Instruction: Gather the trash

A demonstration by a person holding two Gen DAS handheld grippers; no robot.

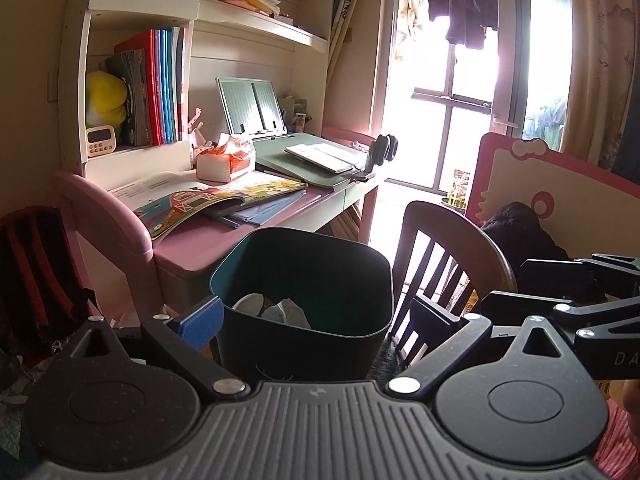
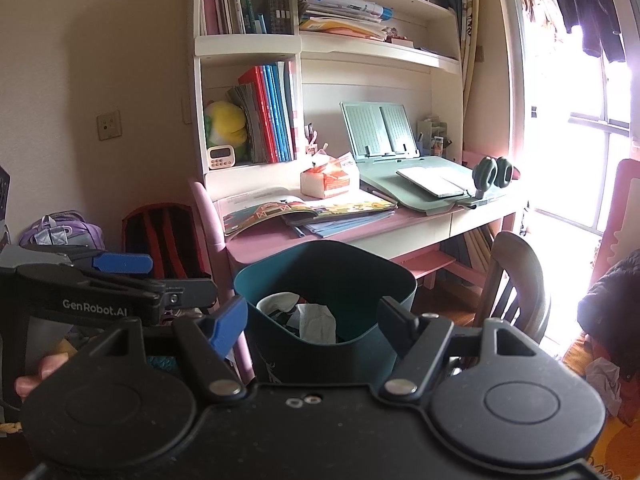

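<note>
Two hand-held grippers hovered over a dark teal trash bin (image 1: 304, 300) beside a child's pink table (image 1: 224, 236), both with jaws spread wide and nothing between them. The left hand-held gripper (image 1: 316, 312) framed the bin's near rim; the right hand-held gripper (image 2: 316, 312), seen from its own camera, straddled the same opening. Crumpled white paper (image 2: 318, 320) already lay at the bottom of the bin, while another wad of tissue (image 2: 606, 380) sat on the floor at the far right, beside a dark garment and well apart from the bin.

The chief risk appeared to be crowding: with both tools so close together over one opening, a reach by either could knock the other or tip the light-looking bin against the wooden chair (image 1: 452, 264) standing just beside it. The loose tissue looked soft and thin, so a shallow pinch might tear it or drop it short of the bin. An open picture book (image 2: 304, 210) and a tissue pack (image 2: 328, 180) on the table could be mistaken for rubbish.
</note>
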